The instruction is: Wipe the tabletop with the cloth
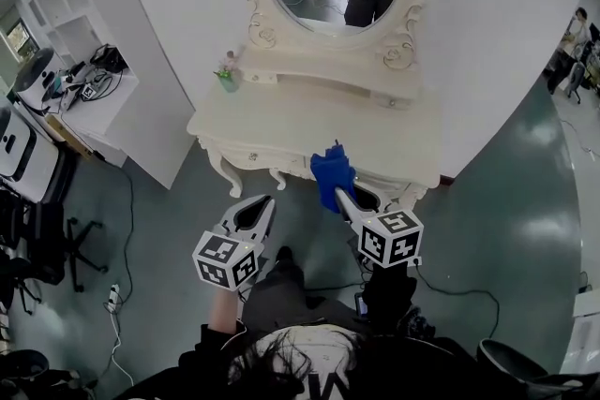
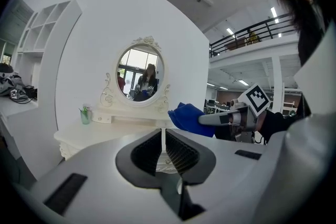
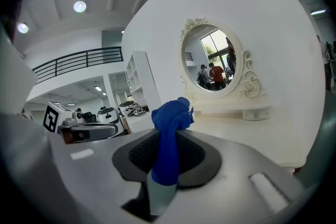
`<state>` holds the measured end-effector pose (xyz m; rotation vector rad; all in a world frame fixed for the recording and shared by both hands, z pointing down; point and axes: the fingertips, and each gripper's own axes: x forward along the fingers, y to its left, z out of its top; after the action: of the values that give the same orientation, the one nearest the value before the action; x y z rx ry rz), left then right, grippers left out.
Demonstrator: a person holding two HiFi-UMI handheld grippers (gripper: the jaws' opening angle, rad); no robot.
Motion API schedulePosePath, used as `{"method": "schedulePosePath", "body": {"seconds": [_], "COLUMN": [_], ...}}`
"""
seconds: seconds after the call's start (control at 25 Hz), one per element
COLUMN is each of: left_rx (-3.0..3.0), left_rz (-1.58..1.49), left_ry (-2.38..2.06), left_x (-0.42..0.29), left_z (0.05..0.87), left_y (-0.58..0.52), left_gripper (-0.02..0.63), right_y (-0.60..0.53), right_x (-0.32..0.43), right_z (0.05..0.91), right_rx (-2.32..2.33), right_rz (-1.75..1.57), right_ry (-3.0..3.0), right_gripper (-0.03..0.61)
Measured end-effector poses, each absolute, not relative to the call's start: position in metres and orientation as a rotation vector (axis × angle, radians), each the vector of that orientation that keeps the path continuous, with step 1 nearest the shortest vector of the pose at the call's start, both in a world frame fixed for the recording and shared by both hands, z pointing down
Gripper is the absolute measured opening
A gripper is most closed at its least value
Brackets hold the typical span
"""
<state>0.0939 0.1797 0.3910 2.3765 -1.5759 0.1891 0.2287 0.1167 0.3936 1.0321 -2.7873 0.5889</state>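
Right gripper point(image 1: 339, 192) clamping a bunched blue cloth point(image 1: 332, 171) above the front edge of the bench point(image 1: 281, 122), left gripper point(image 1: 265, 201) holding nothing, jaws nearly touching, hanging just off that edge.

Soft fabric, matt plastic, smooth paint
The blue cloth point(image 3: 169, 113) looks soft and wrinkled. The right gripper point(image 3: 168, 139) and left gripper point(image 2: 163, 139) have matt grey plastic bodies with ribbed black pads. The cream tabletop point(image 1: 281, 122) is smooth with a mild sheen. The floor point(image 1: 506, 201) is glossy.
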Motion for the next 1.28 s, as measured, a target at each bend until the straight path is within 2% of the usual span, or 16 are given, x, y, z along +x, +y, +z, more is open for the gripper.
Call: {"method": "schedulePosePath", "body": {"seconds": [0.68,1.28], "left_rx": [2.420,2.510], "left_rz": [0.235,0.246], "left_ry": [-1.503,-1.378], "left_x": [0.042,-0.053], "left_z": [0.400,0.400], "left_y": [0.086,-0.009], "left_gripper": [0.002,0.002], "right_y": [0.032,-0.062], "right_x": [0.165,0.072], "right_z": [0.406,0.402], "right_rx": [1.028,1.137], "right_rz": [0.612,0.582], "right_ry": [-2.711,-2.658], "right_gripper": [0.087,0.087]}}
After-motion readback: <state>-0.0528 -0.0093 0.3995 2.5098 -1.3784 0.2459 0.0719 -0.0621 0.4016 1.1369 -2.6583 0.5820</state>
